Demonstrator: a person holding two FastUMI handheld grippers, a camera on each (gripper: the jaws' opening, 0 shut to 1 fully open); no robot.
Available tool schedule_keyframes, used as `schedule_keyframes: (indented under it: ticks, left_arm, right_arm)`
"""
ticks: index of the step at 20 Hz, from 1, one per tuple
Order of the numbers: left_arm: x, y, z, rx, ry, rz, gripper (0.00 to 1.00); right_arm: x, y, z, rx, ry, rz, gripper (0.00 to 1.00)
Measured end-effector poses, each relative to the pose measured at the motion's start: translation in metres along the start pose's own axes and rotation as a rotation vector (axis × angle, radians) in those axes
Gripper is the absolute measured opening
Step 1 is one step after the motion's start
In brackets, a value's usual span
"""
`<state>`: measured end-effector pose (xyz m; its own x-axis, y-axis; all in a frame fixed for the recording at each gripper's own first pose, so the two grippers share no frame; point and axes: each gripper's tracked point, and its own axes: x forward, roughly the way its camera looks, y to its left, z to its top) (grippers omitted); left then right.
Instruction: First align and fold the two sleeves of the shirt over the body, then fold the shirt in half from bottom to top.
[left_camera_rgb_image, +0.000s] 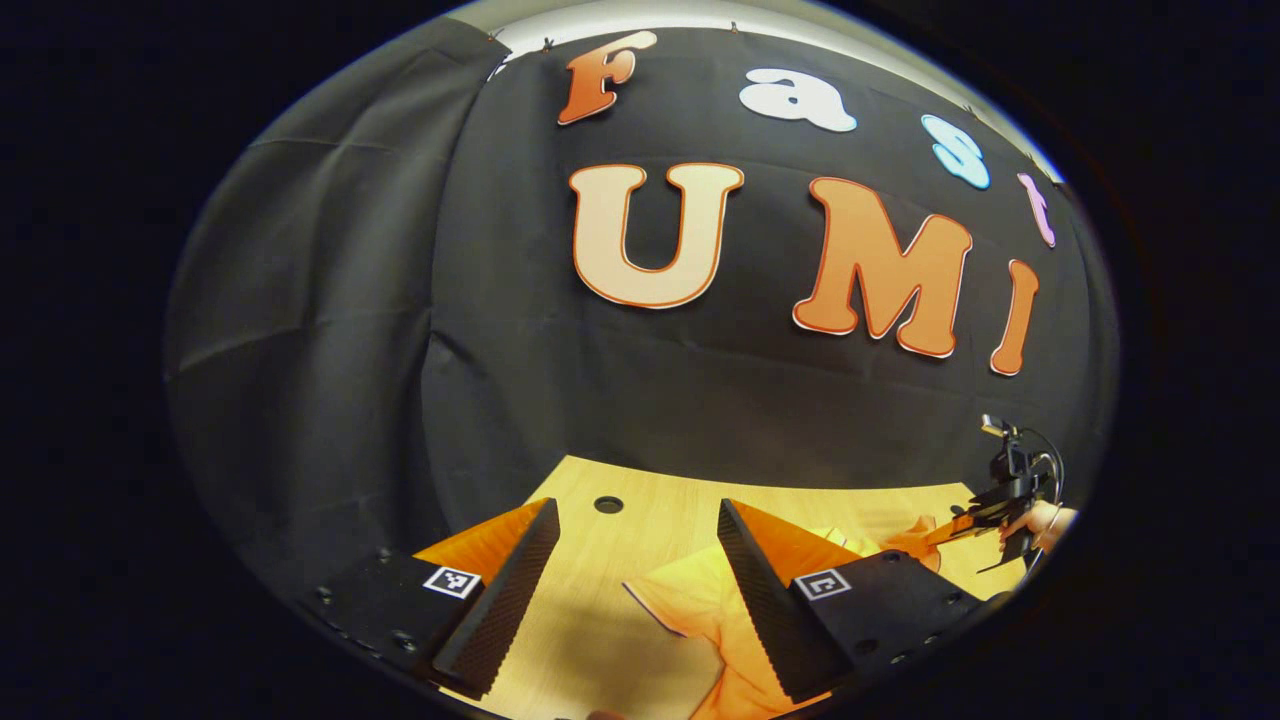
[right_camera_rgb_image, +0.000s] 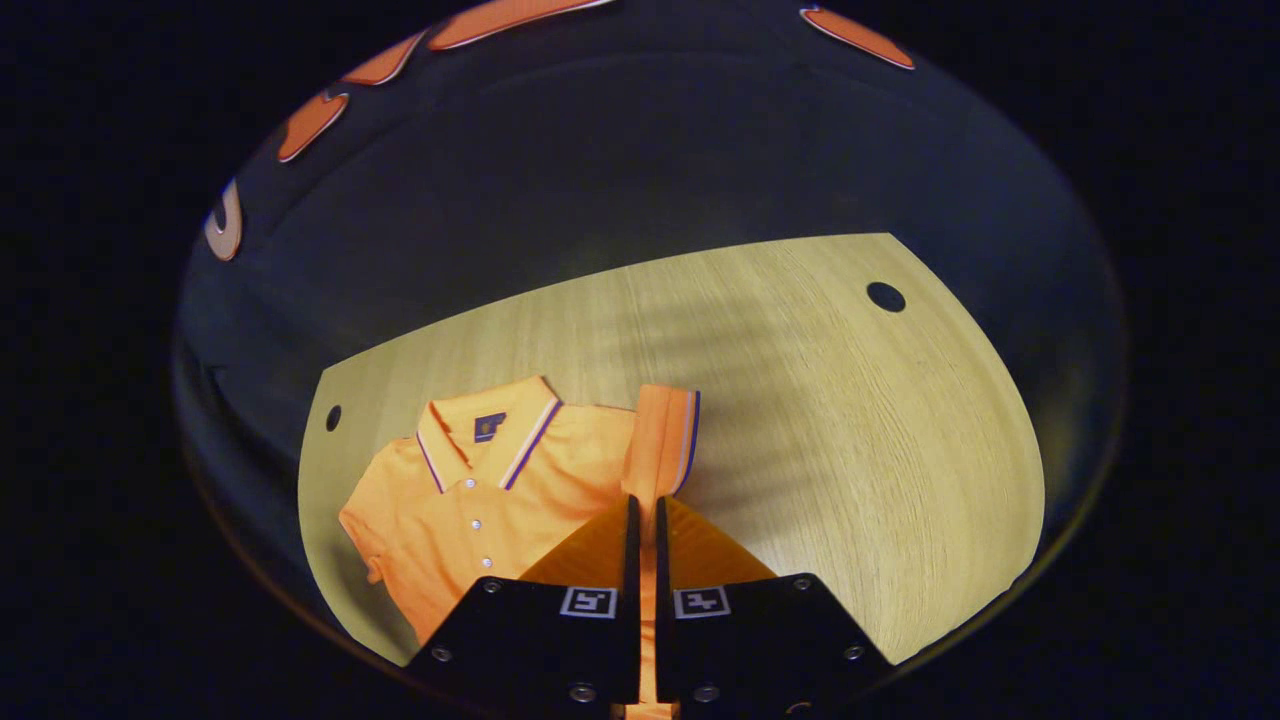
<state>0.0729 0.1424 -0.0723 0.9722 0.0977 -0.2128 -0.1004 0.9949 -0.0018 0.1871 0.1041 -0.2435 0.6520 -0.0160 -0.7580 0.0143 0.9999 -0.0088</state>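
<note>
Wooden counter under everything. Orange shirt flat on it, ahead and left of the right tongs. Right tongs clenched on the shirt's sleeve, lifted above the body. Left tongs wide apart, grasping nothing, shirt cloth just below the right-hand finger.

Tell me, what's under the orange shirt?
The wooden table lies under the shirt. The right gripper pinches a sleeve lifted above the table. Whatever lies beneath the shirt's body is covered.
</note>
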Motion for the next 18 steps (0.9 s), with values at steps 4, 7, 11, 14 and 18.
schedule_keyframes:
  ticks: [4, 7, 11, 14, 18]
  left_arm:
    - [-0.004, 0.014, 0.001, -0.015, 0.000, 0.003, 0.98]
    - [-0.007, 0.022, -0.003, -0.037, 0.012, -0.003, 0.98]
    - [-0.009, 0.033, -0.008, -0.046, 0.025, -0.002, 0.98]
    - [-0.010, 0.041, -0.014, -0.050, 0.038, 0.000, 0.98]
    - [-0.012, 0.050, -0.016, -0.042, 0.040, 0.007, 0.98]
  right_arm:
    - [-0.008, 0.041, -0.009, -0.063, 0.003, 0.060, 0.07]
    - [-0.007, 0.069, -0.020, -0.115, 0.007, 0.100, 0.06]
    - [-0.005, 0.096, -0.033, -0.153, 0.020, 0.135, 0.07]
    - [-0.002, 0.106, -0.037, -0.174, 0.015, 0.144, 0.06]
    - [0.006, 0.127, -0.050, -0.155, 0.049, 0.186, 0.07]
